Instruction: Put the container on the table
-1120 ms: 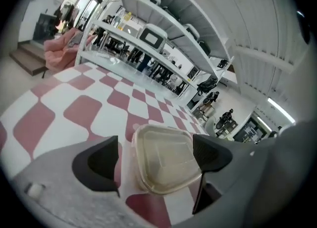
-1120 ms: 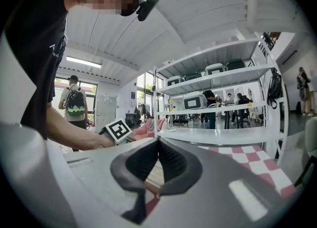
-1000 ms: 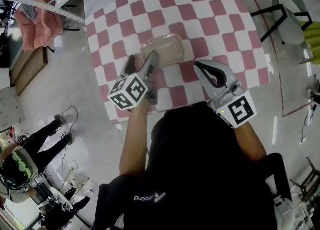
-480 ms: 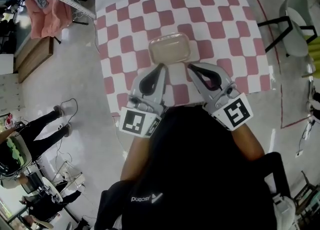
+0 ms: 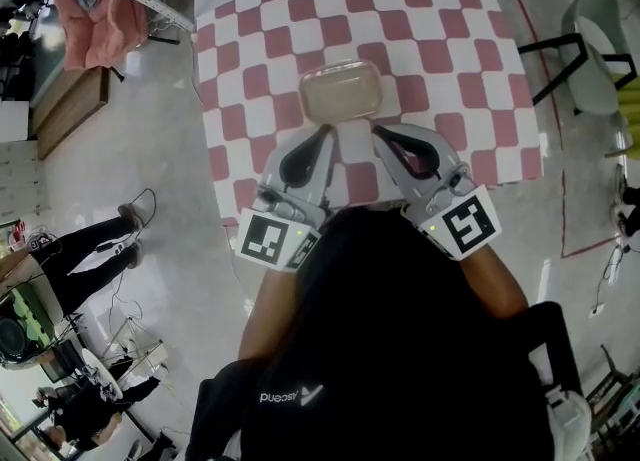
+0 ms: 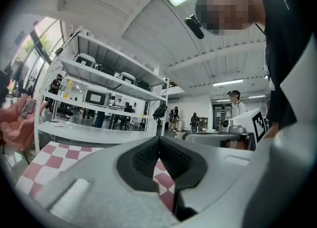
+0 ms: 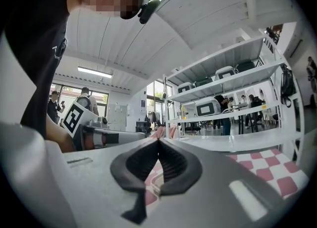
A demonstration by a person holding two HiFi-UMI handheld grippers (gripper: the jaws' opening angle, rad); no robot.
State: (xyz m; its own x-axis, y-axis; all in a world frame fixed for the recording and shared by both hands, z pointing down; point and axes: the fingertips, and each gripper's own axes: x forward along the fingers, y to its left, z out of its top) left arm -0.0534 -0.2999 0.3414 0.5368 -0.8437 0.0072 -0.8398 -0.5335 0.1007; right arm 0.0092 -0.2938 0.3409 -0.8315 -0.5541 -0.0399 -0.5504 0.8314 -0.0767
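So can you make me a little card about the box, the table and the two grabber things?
container: see-through, rounded, standing on the table
table: covered in pink and white checks
left gripper: jaws together, nothing between them, tips near the container's near edge
right gripper: jaws together, nothing between them, tips near the same edge
holding the container: neither gripper

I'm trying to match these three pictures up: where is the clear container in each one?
Head view: the container sits upper centre, on the checked tablecloth.
Left gripper view: not in it.
Right gripper view: not clearly made out.
Shared landmark: the checked tablecloth, lower left in the left gripper view, lower right in the right.
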